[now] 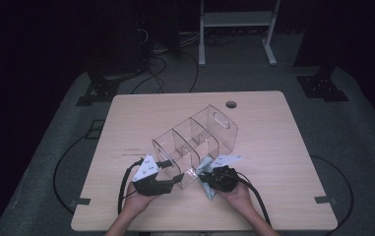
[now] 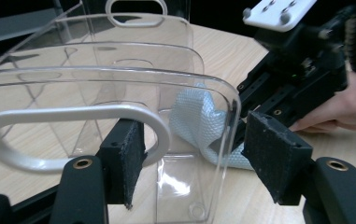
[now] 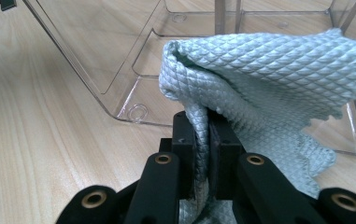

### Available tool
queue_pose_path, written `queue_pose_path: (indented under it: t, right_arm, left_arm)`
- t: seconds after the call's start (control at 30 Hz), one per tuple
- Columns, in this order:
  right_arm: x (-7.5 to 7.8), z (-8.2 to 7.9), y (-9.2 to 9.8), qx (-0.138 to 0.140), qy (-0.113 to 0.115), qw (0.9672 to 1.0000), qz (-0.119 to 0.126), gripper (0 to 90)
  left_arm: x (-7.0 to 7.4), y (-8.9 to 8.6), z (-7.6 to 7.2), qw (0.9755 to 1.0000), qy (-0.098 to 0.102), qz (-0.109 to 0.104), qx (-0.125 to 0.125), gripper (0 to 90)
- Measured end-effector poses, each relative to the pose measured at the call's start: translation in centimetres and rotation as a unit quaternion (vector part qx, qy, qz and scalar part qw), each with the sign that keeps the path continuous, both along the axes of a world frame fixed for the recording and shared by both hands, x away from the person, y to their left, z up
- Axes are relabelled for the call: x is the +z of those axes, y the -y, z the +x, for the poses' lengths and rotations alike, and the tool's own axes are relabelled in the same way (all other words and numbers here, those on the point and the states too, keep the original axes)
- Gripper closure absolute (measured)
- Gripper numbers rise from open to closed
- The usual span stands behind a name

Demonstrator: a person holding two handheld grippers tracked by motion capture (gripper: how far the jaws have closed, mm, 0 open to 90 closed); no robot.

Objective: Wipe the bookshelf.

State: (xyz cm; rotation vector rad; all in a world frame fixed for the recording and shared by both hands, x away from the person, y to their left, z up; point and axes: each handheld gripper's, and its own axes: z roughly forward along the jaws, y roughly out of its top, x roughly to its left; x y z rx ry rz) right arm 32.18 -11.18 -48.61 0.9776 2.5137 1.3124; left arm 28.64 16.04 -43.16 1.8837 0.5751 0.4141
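Dim room, dark floor with trailing cables, pale wooden table [image 1: 273, 147] lit in the middle. On it, a clear plastic organiser [image 1: 195, 142] with dividers and cut-out handles, tipped and lying diagonally, open side turned toward the person, likely so the inside can be wiped.

Left gripper [image 1: 171, 180] at the near end wall of the organiser: jaws partly apart, straddling the wall beside its handle slot [image 2: 73, 137], one pad inside, the other outside and clear of the plastic. Not pressing, so loosely bracing at most rather than clamping.

Right gripper [image 1: 205, 178] just beside it, jaws pinched tight on a fold of pale blue, diamond-textured cloth [image 3: 264, 79]. Cloth bunched and hanging past the jaw tips, resting against the organiser's near corner and lower edge, partly on the tabletop. Held by a narrow fold, presumably to leave a loose pad of fabric free for wiping.

Both hands [image 1: 140, 199] low at the table's near edge.
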Motion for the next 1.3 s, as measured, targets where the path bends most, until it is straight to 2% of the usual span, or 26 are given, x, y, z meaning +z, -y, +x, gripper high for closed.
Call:
queue_pose_path:
  t: [0.27, 0.43, 0.47, 0.63, 0.8, 0.9, 1.0, 1.07, 1.27, 1.3]
  right_arm:
    - [0.1, 0.0, 0.0, 0.0, 0.001, 1.0, 0.001, 82.5]
    - [0.1, 0.0, 0.0, 0.001, 0.002, 1.0, 0.0, 82.5]
    - [0.1, 0.0, 0.0, 0.001, 0.001, 1.0, 0.0, 82.5]
    - [0.2, 0.0, 0.1, 0.001, 0.001, 1.0, 0.003, 82.5]
    - [0.9, -0.2, 0.2, 0.005, 0.005, 0.9999, 0.013, 82.5]
    - [1.1, -0.4, 0.3, 0.006, 0.005, 0.9997, 0.024, 82.4]
    - [1.1, -0.4, 0.2, 0.009, 0.003, 0.9998, 0.02, 82.4]
    - [1.2, -0.5, 0.3, 0.011, 0.004, 0.9997, 0.021, 82.4]
    - [2.0, -1.5, -0.2, 0.032, 0.011, 0.999, 0.027, 82.4]
    - [2.1, -1.8, -0.5, 0.039, 0.012, 0.9988, 0.026, 82.4]
  left_arm:
    - [1.0, -2.4, -0.2, 0.9997, 0.011, -0.015, 0.017, 36.8]
    - [1.2, -3.5, 0.6, 0.9989, 0.013, -0.021, 0.039, 36.6]
    - [1.1, -4.0, 1.2, 0.9982, 0.012, -0.02, 0.056, 35.9]
    - [0.6, -5.1, 2.5, 0.9966, 0.009, -0.01, 0.081, 34.7]
    - [0.2, -5.3, 3.9, 0.996, 0.002, -0.006, 0.09, 32.5]
    - [0.0, -5.0, 4.7, 0.9959, -0.003, 0.005, 0.09, 28.8]
    - [-0.1, -4.6, 5.2, 0.996, -0.002, -0.003, 0.089, 28.9]
    - [0.0, -4.5, 5.5, 0.9957, 0.001, 0.0, 0.093, 28.9]
    - [-0.2, -4.4, 6.3, 0.9951, -0.002, -0.004, 0.099, 37.9]
    - [-0.5, -4.4, 6.6, 0.9949, -0.007, -0.011, 0.1, 41.0]
